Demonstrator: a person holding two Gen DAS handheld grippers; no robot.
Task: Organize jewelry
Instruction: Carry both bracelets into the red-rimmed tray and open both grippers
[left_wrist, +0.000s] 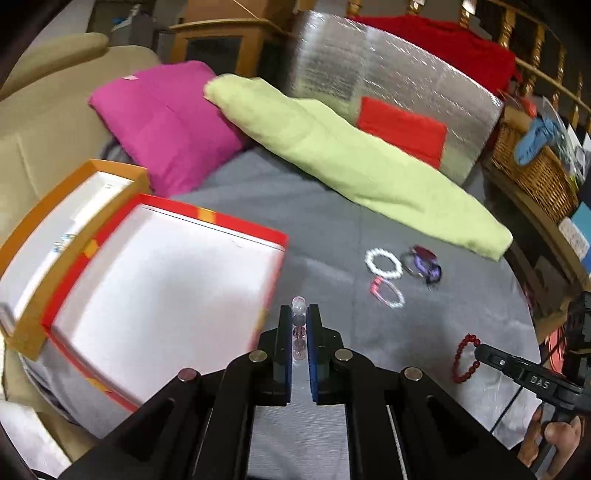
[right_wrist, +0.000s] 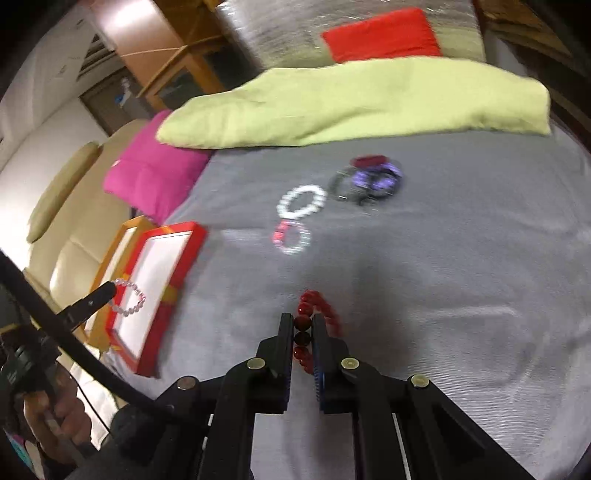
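My left gripper (left_wrist: 299, 312) is shut on a clear and pale pink bead bracelet (left_wrist: 298, 325), held in the air beside the red-rimmed white box (left_wrist: 166, 291). From the right wrist view that bracelet (right_wrist: 131, 299) hangs over the red box (right_wrist: 155, 284). My right gripper (right_wrist: 302, 320) is shut on a dark red bead bracelet (right_wrist: 317, 308), lifted above the grey cloth; the left wrist view shows it (left_wrist: 466, 356) at the far right. On the cloth lie a white bracelet (left_wrist: 383, 263), a pink and white bracelet (left_wrist: 387, 292) and a dark purple pile of jewelry (left_wrist: 423, 264).
An orange-rimmed box (left_wrist: 59, 229) sits behind the red one, with small items inside. A pink cushion (left_wrist: 166, 125), a green cushion (left_wrist: 351, 162) and a silver foil-covered block (left_wrist: 388, 85) line the far side. A wicker basket (left_wrist: 532, 166) stands at the right. A hand (right_wrist: 62, 413) holds the left gripper's handle.
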